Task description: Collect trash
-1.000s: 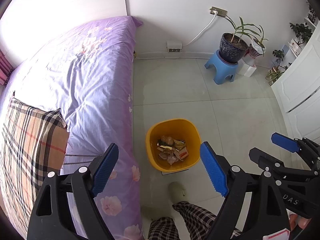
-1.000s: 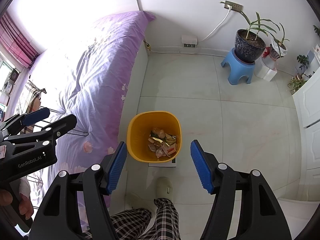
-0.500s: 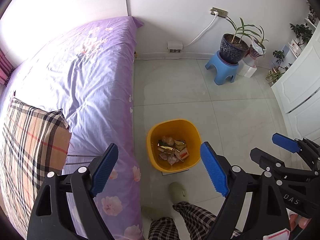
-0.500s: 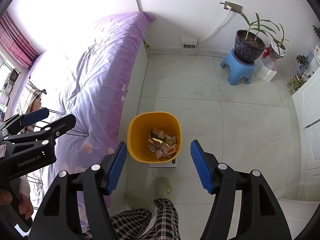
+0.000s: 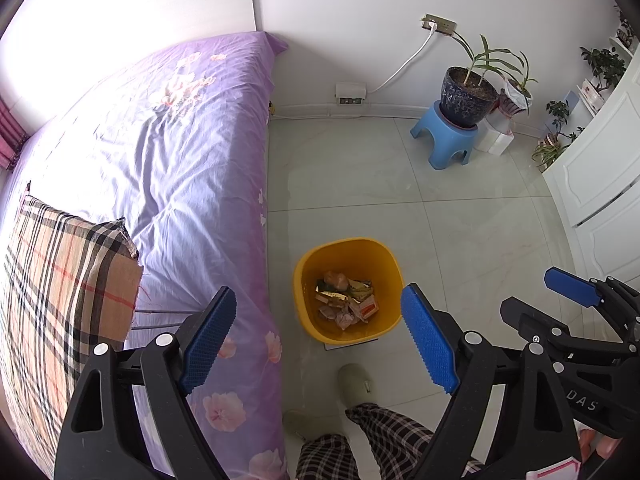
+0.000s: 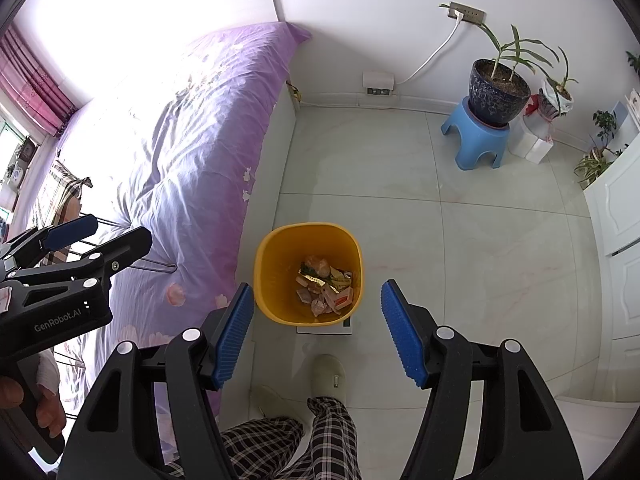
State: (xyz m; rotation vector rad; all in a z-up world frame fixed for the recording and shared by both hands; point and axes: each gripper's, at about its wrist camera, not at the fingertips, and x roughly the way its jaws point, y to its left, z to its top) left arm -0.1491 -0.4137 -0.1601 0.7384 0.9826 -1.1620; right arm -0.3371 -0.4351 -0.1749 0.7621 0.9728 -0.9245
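Big purple bed (image 5: 172,168) fills the left side, its sheet creased and printed with pink flowers, a white angular headboard (image 5: 200,12) at the far end. Right of it lies glossy pale tile floor (image 5: 360,184), running to a white wall (image 6: 360,20). On the near left of the bed sits a plaid pillow (image 5: 52,280), coarse woven cloth. Far right, a blue plastic stool (image 6: 476,140) carries a dark glazed pot (image 6: 498,90) with a leafy plant.

Down the middle, here's the bin (image 6: 272,276): yellow plastic, rounded-square mouth, standing on the tiles just beside the bed's edge. Inside lies the trash (image 6: 326,286), crumpled wrappers and scraps (all settled at the bottom).

Both tools hang above it. Left gripper (image 5: 318,344): ribbed blue pads spread wide, nothing between them. Right gripper (image 6: 318,334): the same, jaws parted and empty. A beige slipper (image 6: 328,374) and checked trousers show at the near edge.
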